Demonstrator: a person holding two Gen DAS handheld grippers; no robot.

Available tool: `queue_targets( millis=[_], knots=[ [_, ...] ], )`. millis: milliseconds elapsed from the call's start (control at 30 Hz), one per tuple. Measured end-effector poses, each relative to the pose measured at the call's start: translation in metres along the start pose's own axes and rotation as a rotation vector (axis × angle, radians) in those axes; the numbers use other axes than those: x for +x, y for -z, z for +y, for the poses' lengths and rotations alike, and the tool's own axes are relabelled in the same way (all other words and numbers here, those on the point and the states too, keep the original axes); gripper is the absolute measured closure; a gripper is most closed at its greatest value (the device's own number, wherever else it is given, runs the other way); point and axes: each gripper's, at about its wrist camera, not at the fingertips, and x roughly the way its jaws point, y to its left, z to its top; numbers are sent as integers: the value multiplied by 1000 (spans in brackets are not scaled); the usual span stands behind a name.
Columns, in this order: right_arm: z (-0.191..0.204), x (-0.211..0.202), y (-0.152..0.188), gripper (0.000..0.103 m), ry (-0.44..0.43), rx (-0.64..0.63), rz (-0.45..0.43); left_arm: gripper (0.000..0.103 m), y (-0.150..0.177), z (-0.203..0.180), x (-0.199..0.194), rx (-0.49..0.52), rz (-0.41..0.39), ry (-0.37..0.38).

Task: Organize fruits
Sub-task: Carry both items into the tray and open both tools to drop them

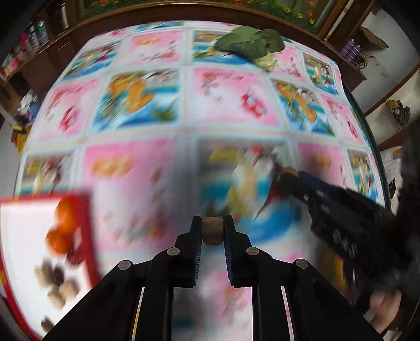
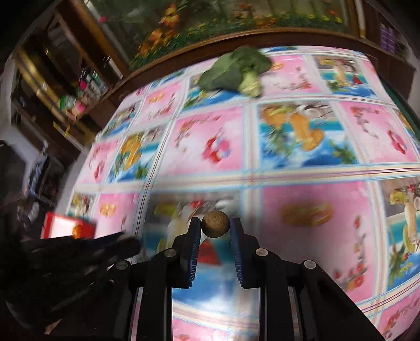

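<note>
My left gripper [image 1: 212, 225] is shut on a small brown fruit [image 1: 213, 232] held above the patterned tablecloth [image 1: 228, 102]. My right gripper [image 2: 215, 227] is shut on a small round brown fruit [image 2: 215, 225]; it shows blurred at the right of the left wrist view [image 1: 328, 209]. A red-rimmed white tray [image 1: 86, 236] at the lower left holds two orange fruits [image 1: 61, 230] and several small brown fruits [image 1: 56, 283]. The tray shows small at the left of the right wrist view [image 2: 65, 225]. The left gripper appears blurred at the lower left there [image 2: 78, 257].
A head of broccoli with leaves [image 1: 252, 43] lies at the table's far edge, also in the right wrist view [image 2: 236, 69]. Wooden shelves with bottles [image 2: 73, 86] stand to the left. A flowered panel [image 2: 210, 23] stands behind the table. Both views are motion-blurred.
</note>
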Motion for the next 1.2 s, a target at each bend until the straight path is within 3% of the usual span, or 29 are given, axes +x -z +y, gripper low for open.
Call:
queue_targets(
  millis=[233,533,800,1200],
  knots=[
    [64,-21,53,79,-45,-111,54,88,71,59,-59,-40,-25,-2],
    [175,-28,92,80,-112,-317,124,88,100,123,-123,-66,-70,-22],
    [231,-7,93,80,-127,-399,143,88,91,186,-139,-131,-98,-47],
    [259,31,93,80,-119,-426,205,88,61,228,-97,-161,-40,-52]
  ],
)
